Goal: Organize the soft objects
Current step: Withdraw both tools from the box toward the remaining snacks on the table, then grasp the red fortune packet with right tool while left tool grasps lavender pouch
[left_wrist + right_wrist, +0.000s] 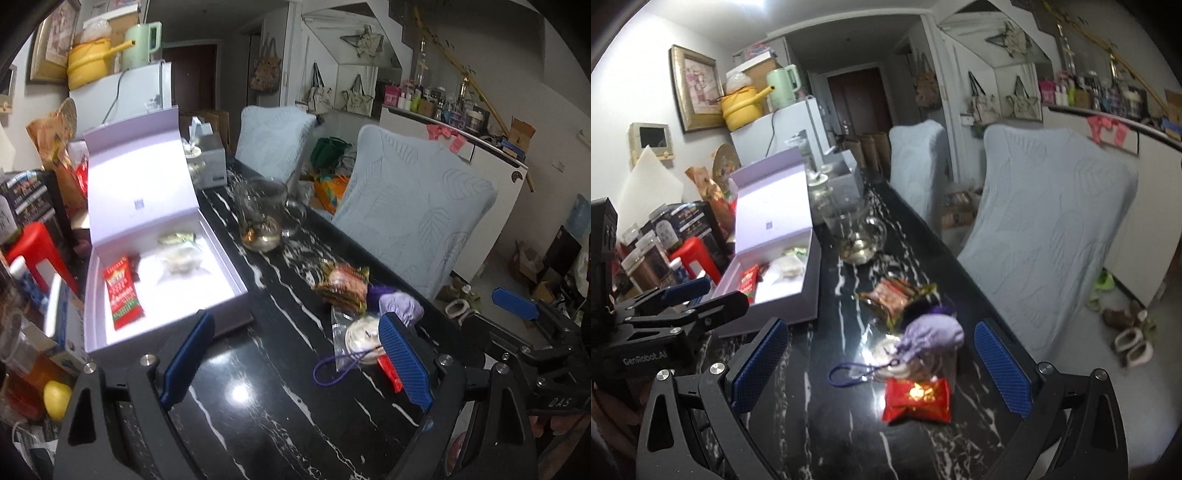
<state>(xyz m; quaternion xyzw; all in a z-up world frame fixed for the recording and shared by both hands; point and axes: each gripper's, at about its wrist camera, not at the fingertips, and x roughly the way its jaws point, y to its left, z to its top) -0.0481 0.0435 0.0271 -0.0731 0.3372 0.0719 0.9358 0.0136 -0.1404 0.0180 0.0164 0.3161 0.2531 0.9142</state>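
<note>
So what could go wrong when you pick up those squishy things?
The glass teapot stands between the pile and the open box, so a carried packet could knock it. The purple pouch lies against other packets and its cord trails loose, so a grab might drag neighbours along.

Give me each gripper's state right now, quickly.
Left gripper: open, holding nothing.
Right gripper: open, holding nothing; a small red foil packet lies between its fingers, ungripped.

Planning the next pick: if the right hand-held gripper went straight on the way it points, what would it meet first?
Probably the red packet, lying nearest between the open right hand-held gripper fingers, with the lilac pouch just beyond; depth is unclear.
</note>
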